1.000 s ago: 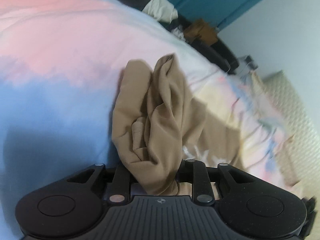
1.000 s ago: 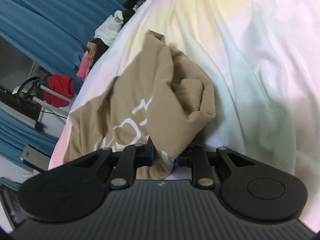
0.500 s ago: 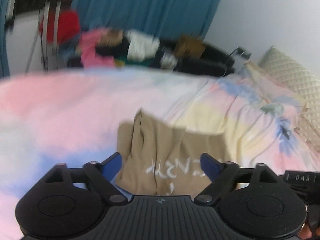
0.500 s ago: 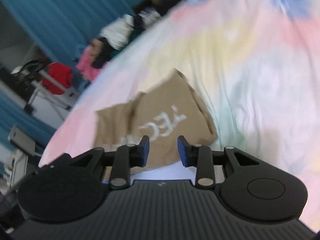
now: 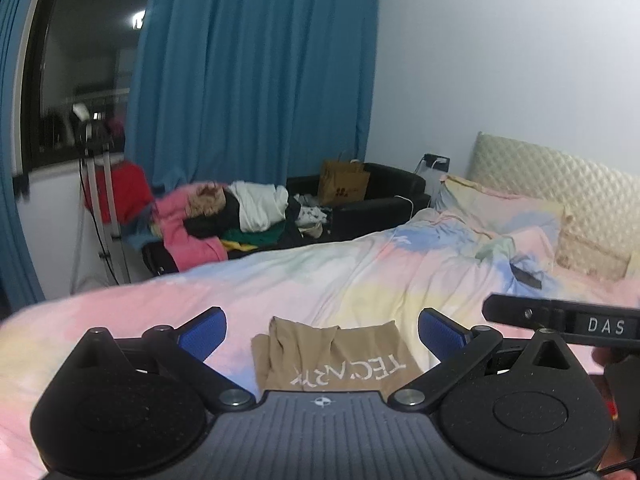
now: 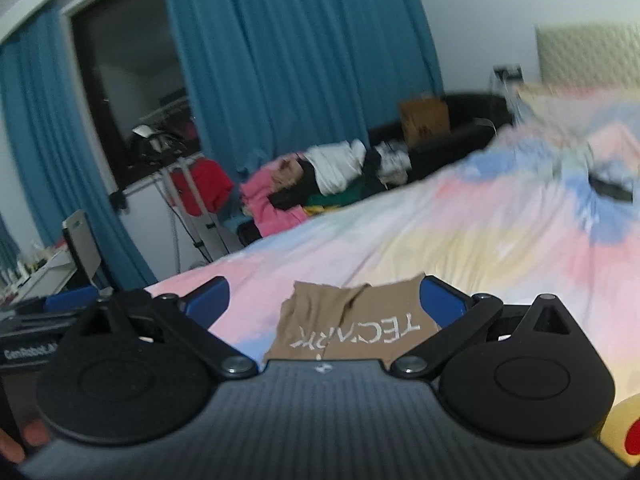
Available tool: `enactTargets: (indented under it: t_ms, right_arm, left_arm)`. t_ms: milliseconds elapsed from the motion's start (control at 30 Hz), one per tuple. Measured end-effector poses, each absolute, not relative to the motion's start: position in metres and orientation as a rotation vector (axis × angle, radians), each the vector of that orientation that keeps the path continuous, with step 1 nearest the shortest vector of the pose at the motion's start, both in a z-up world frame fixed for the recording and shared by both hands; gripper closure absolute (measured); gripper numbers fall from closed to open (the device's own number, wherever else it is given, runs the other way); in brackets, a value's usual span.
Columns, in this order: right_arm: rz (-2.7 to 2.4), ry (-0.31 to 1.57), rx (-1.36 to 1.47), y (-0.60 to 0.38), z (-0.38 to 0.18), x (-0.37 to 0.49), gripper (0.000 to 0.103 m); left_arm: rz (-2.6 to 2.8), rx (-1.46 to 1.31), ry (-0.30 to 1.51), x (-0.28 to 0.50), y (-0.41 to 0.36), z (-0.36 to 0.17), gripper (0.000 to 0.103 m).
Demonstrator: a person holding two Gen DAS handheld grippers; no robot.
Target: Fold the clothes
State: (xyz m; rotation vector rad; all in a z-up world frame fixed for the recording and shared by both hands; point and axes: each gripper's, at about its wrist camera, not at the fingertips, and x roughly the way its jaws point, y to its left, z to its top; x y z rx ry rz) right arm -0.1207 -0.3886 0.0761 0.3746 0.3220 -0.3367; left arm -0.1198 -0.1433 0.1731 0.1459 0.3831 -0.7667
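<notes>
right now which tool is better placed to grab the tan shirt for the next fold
Left, marginally. Both tools are open and empty above the tan shirt. The left tool has the shirt centred between its jaws; the right tool has the shirt's corner touching its right pad, and its view is blurred.

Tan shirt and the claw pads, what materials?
Tan shirt: looks like thin matte knit, likely cotton jersey; soft creases, white printed lettering. Left claw fingertips: blue, finely textured, probably rubber, on matte black plastic links.

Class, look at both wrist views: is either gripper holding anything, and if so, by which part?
Nothing is held. The left gripper and right gripper are both open, and the tan shirt lies free on the bed.
</notes>
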Motion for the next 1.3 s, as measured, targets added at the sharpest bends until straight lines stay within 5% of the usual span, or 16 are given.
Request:
enactTargets:
  t_ms: [1300]
  right_arm:
    - [-0.423,0.250,0.183,-0.305,-0.039,-0.122,0.000]
  left_arm:
    - [-0.616,0.074,0.347,-0.144,-0.045,0.057,0.000]
